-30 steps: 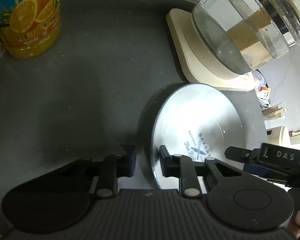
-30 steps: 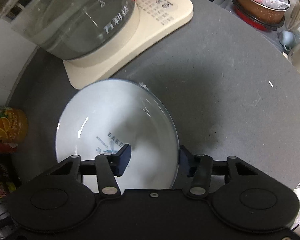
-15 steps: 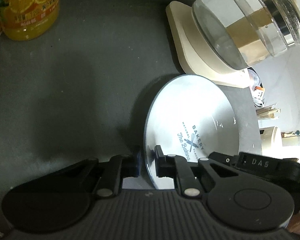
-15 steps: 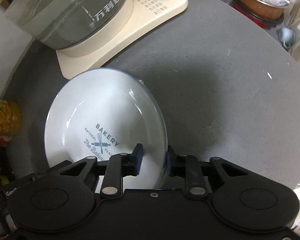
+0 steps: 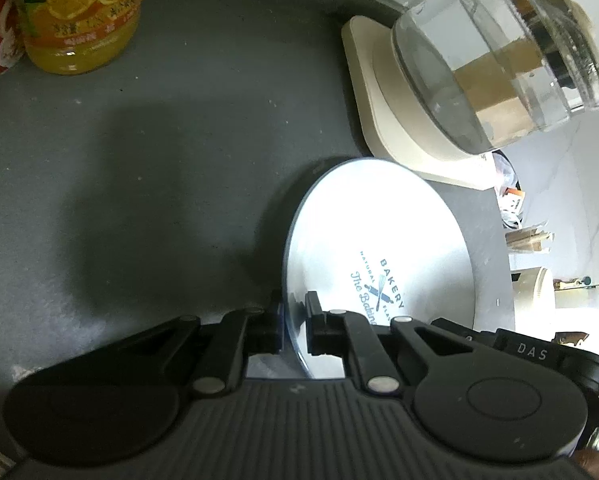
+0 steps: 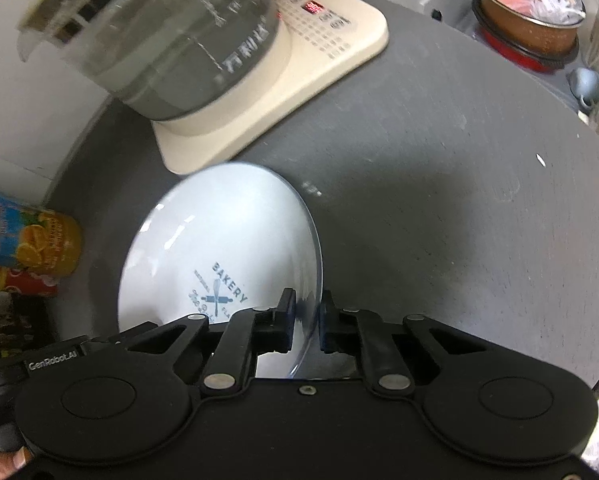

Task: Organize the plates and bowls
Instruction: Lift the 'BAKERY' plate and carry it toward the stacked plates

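Here, one white bowl sits clamped by both my grippers: my left gripper pinches its left rim, my right gripper its right rim. One kettle and one juice bottle stand beyond my jaws.

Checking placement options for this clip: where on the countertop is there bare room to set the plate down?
Bare grey countertop lies right of the plate, out to its curved edge, and between the plate and the orange juice bottle. Crowded behind: the kettle base nearly meets the plate.
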Tool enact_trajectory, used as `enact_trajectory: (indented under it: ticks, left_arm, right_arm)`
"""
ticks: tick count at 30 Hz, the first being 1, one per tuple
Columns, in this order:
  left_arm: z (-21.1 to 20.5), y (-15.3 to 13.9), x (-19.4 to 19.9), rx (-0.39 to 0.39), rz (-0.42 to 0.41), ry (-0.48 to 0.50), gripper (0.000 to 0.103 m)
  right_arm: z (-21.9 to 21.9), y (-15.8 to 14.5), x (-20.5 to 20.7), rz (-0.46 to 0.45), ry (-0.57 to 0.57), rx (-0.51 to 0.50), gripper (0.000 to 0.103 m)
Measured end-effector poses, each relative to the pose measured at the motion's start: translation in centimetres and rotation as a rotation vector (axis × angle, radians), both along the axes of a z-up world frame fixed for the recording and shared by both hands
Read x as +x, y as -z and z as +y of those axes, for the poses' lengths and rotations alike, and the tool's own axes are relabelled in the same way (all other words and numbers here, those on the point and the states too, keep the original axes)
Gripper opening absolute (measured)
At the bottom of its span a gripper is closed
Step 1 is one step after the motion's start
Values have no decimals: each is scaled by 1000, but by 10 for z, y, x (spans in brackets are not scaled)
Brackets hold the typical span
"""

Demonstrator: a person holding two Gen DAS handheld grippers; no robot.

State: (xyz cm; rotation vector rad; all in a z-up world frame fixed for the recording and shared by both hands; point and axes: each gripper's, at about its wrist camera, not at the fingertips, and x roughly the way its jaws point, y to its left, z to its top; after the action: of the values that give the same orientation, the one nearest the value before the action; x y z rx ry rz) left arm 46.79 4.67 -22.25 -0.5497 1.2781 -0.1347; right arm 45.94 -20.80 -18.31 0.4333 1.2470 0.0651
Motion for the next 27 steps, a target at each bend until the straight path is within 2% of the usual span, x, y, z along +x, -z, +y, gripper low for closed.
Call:
enact_trajectory:
  ticks: [14,27]
  left_arm:
    - [19,-23,-27,8,-48,-91,7]
    - [50,-62,-96,43,-100,-260,7]
  right_arm:
    - [19,-27,-17,-108,-89,54,9]
    - [64,-55,-43,-164,-281,94,9]
